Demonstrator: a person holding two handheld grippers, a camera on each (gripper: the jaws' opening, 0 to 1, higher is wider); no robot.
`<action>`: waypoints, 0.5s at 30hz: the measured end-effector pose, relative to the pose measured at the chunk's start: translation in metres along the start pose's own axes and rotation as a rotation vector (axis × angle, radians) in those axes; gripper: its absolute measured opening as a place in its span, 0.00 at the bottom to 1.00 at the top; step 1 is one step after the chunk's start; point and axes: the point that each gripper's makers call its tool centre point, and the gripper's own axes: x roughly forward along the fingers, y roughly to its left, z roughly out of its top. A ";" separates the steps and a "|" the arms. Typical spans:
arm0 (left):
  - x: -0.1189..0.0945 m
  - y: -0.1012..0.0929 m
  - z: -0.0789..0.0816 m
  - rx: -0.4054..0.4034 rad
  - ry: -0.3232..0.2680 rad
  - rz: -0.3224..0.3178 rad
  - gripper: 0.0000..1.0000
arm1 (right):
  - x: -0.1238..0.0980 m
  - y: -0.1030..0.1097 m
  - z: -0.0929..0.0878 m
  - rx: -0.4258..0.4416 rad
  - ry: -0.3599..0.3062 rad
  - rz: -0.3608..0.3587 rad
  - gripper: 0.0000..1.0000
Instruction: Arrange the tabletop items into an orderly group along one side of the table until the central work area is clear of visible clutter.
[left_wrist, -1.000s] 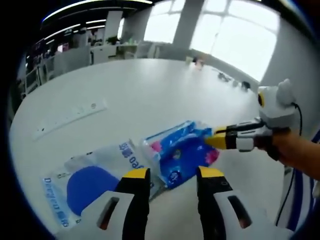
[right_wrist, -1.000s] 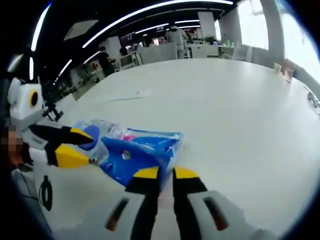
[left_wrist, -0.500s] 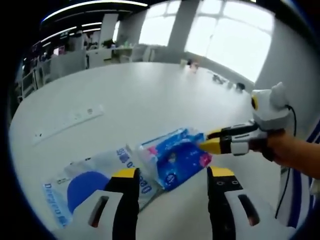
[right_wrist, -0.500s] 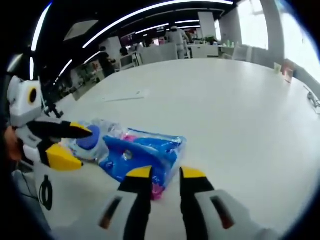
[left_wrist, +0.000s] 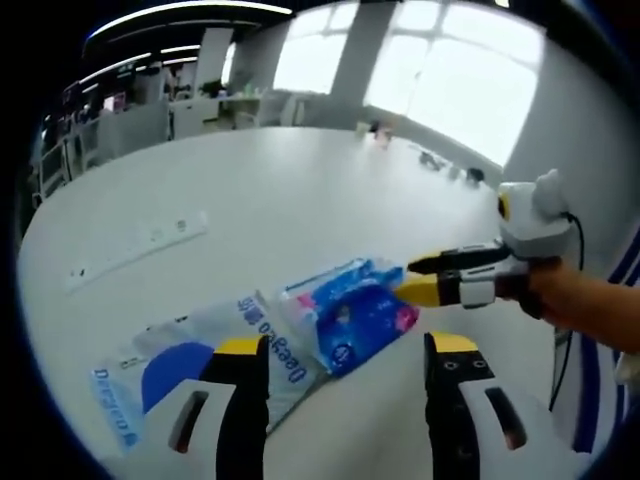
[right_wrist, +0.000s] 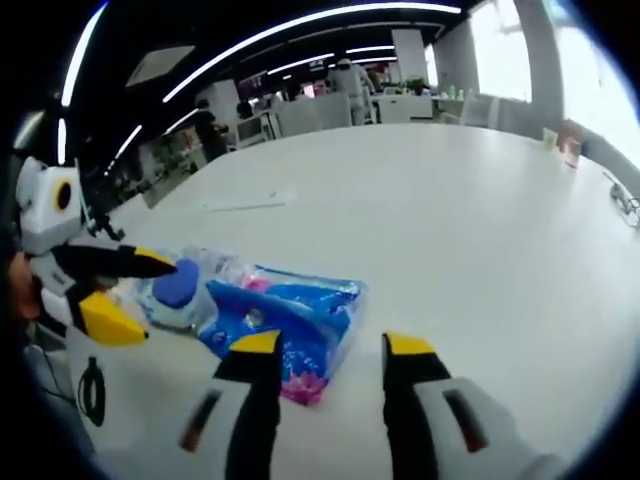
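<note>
Both grippers, left and right, hung released beside the blue pack; I judged it needed squaring against the clear pouch.

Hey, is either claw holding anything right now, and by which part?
Nothing is held. The left claw and right claw are both open, off the blue packet.

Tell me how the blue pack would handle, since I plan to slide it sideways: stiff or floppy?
Likely floppy: the blue pack has crinkled, glossy film that sags at its edges. Probably light, as it lies flat. A push may drag the clear bag too, since they overlap.
</note>
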 end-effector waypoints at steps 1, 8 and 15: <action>-0.001 0.000 0.000 -0.001 -0.001 -0.004 0.62 | -0.001 -0.001 0.001 0.003 -0.008 -0.004 0.44; -0.009 -0.001 -0.001 -0.005 -0.012 -0.034 0.68 | -0.012 -0.002 0.010 0.020 -0.057 -0.019 0.55; -0.025 0.004 0.000 -0.009 -0.026 -0.056 0.70 | -0.021 0.007 0.017 0.035 -0.086 -0.017 0.59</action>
